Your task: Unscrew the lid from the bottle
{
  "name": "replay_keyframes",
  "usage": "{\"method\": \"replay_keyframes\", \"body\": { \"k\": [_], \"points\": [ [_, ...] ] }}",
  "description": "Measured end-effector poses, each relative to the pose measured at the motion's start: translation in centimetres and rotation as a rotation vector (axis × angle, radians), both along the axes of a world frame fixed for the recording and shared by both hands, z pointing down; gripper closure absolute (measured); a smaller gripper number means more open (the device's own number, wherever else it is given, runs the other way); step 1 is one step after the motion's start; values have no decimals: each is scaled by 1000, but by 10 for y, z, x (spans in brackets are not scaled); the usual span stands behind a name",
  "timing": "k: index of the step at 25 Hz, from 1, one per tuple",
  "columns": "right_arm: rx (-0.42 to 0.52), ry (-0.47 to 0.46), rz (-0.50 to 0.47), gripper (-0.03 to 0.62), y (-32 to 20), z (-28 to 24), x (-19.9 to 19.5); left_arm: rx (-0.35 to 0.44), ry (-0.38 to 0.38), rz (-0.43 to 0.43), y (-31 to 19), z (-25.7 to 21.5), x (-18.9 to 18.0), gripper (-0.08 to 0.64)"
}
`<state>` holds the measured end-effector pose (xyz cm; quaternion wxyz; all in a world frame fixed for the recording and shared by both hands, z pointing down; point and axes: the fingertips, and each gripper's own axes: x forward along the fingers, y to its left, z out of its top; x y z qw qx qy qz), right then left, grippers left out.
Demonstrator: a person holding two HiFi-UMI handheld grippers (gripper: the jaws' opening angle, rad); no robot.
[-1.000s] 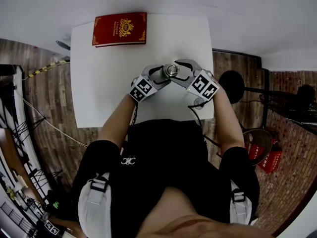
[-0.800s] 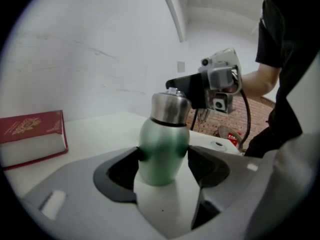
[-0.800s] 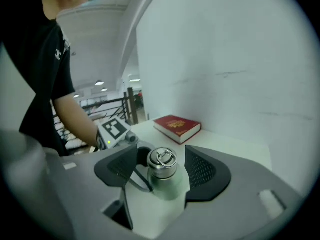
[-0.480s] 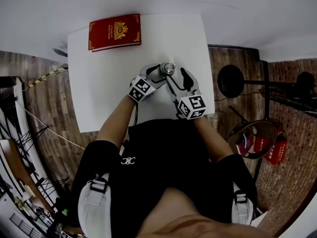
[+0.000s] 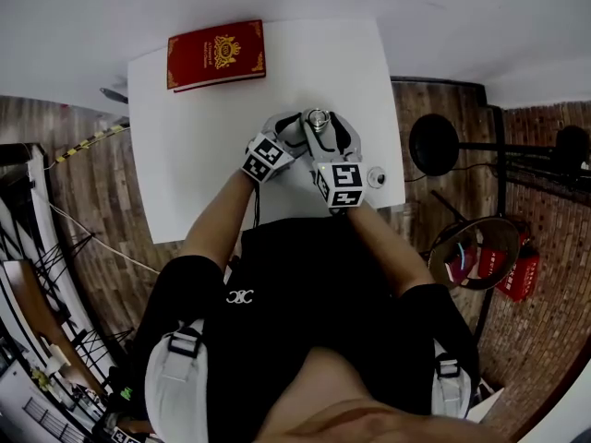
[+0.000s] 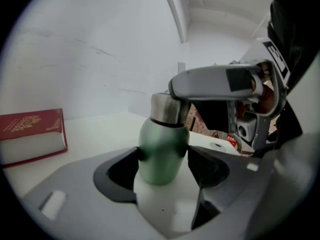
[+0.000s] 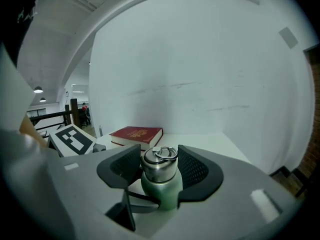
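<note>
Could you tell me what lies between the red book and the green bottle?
Nothing; the head view shows only bare white table between them.

Red book (image 5: pixel 216 54): gold crest and gold lettering on the cover, too small to read.
Shirt (image 5: pixel 277 284): small white chest logo, looks like "CBC", uncertain.
Left gripper (image 5: pixel 303 130): black-and-white square marker on its cube, no letters.
Right gripper (image 5: pixel 320 125): same kind of marker.
</note>
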<state>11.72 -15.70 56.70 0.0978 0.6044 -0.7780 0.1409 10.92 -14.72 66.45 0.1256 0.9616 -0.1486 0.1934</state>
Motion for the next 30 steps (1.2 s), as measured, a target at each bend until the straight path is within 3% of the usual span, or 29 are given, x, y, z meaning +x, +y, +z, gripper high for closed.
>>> {"method": "replay_keyframes", "body": {
  "k": [4, 8, 11, 14, 19, 22, 26, 30],
  "points": [
    [-6, 2, -68, 356, 1, 5, 6, 18, -17, 12, -1, 4, 6, 199],
    [-15, 2, -256, 354, -1, 4, 4, 27, -28, 14, 0, 4, 5, 202],
    [-40, 21, -496, 356, -2, 4, -1, 31, -35, 10, -1, 3, 3, 202],
    [-96, 96, -775, 354, -4, 8, -5, 39, -50, 11, -3, 5, 4, 204],
    [-226, 333, -1171, 353, 6, 14, -13, 40, -64, 15, 2, 4, 1, 206],
    [-282, 472, -1348, 353, 11, 15, -19, 42, -74, 15, 4, 4, -1, 207],
    [-359, 594, -1446, 353, 14, 25, -15, 35, -75, 19, 4, 5, 0, 207],
    [-340, 588, -1311, 353, 9, 15, -16, 28, -78, 21, 2, 5, 0, 207]
  ]
}}
